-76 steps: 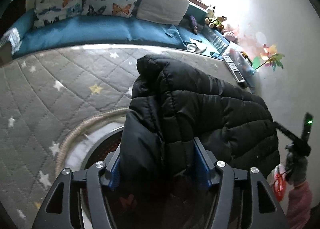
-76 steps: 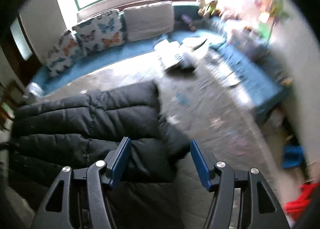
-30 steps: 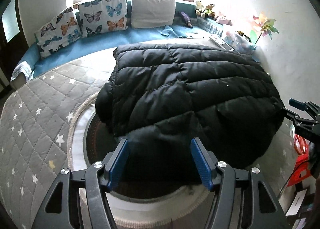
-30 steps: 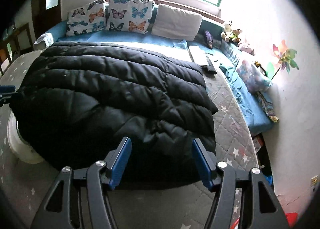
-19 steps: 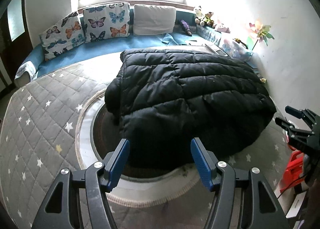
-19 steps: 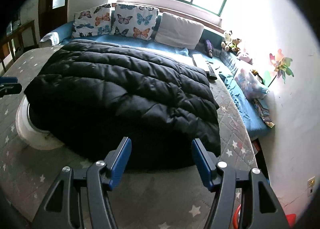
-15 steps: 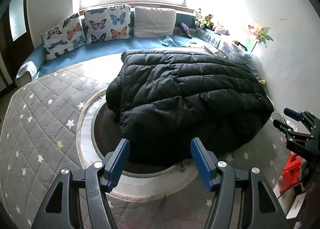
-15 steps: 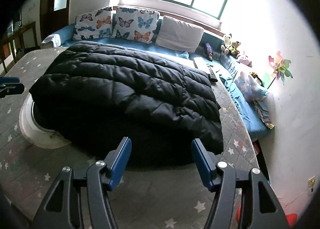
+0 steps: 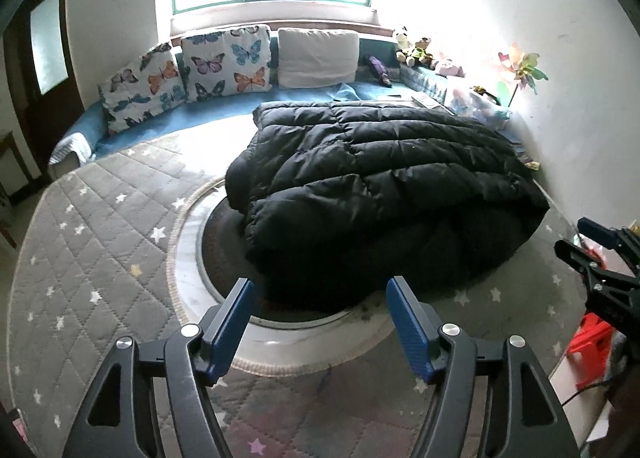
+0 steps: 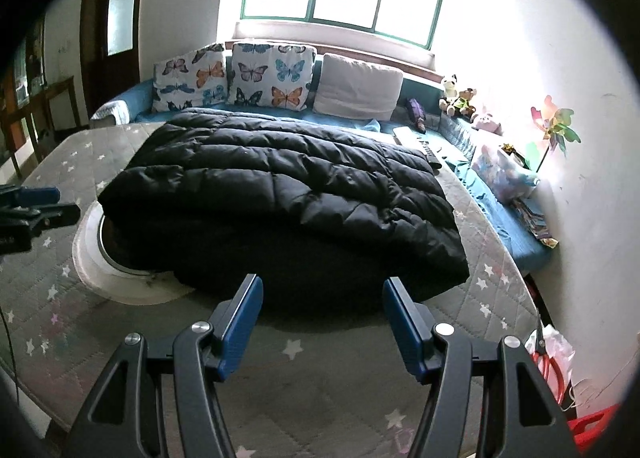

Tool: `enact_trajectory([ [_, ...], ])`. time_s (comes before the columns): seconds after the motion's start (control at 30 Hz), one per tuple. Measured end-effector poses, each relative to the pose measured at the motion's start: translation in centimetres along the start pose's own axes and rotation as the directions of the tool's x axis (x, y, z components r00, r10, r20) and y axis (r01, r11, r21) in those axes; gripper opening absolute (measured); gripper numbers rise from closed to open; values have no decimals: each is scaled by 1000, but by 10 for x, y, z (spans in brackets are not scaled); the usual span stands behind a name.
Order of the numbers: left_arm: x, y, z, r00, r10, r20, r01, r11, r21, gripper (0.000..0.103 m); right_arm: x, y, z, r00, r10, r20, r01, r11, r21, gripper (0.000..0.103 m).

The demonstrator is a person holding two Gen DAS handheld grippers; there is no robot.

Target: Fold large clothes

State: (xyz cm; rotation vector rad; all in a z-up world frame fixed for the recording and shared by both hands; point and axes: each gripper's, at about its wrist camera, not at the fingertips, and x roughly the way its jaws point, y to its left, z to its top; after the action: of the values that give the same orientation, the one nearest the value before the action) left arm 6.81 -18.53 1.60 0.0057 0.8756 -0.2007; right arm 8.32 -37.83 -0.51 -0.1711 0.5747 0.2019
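A large black puffer jacket (image 9: 380, 178) lies folded on the grey star-quilted mat (image 9: 100, 238), partly covering a round white-rimmed disc (image 9: 188, 258). In the right wrist view the jacket (image 10: 280, 194) spreads across the middle of the mat. My left gripper (image 9: 320, 292) hovers back from the jacket's near edge, its jaws opening with nothing between them. My right gripper (image 10: 322, 286) is open and empty, also short of the jacket's near hem. Each gripper shows in the other's view: the right gripper (image 9: 592, 242) at the right edge, the left gripper (image 10: 36, 202) at the left edge.
A blue bench (image 9: 224, 110) curves behind the mat with butterfly cushions (image 9: 224, 66) and a white pillow (image 9: 318, 52). Stuffed toys (image 9: 412, 48) and a pinwheel (image 9: 520, 66) stand near the right wall. A red stool (image 9: 592, 342) sits off the mat's right edge.
The left gripper let go of the jacket, which now lies flat and folded. Both grippers have drawn back from it, so it looks smaller and farther away.
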Motion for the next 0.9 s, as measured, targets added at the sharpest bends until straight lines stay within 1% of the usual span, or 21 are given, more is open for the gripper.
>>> enact_trajectory([
  [0.1, -6, 1, -4, 1000, -6, 7, 7, 1000, -8, 73, -5, 5, -4, 1000, 10, 7, -10, 1000, 22, 68],
  [0.2, -13, 1, -9, 1000, 6, 21, -6, 1000, -8, 73, -9, 9, -8, 1000, 22, 14, -23, 999, 50, 68],
  [0.4, -22, 0, -17, 1000, 7, 26, -7, 1000, -25, 73, -18, 15, -13, 1000, 6, 30, -8, 997, 75, 68],
  [0.73, -19, -4, -29, 1000, 3, 2, -3, 1000, -28, 73, -24, 11, -19, 999, -6, 41, 2, 994, 106, 69],
  [0.9, -15, -6, -31, 1000, 8, -4, -8, 1000, -21, 73, -23, 10, -19, 999, 3, 45, -8, 993, 118, 70],
])
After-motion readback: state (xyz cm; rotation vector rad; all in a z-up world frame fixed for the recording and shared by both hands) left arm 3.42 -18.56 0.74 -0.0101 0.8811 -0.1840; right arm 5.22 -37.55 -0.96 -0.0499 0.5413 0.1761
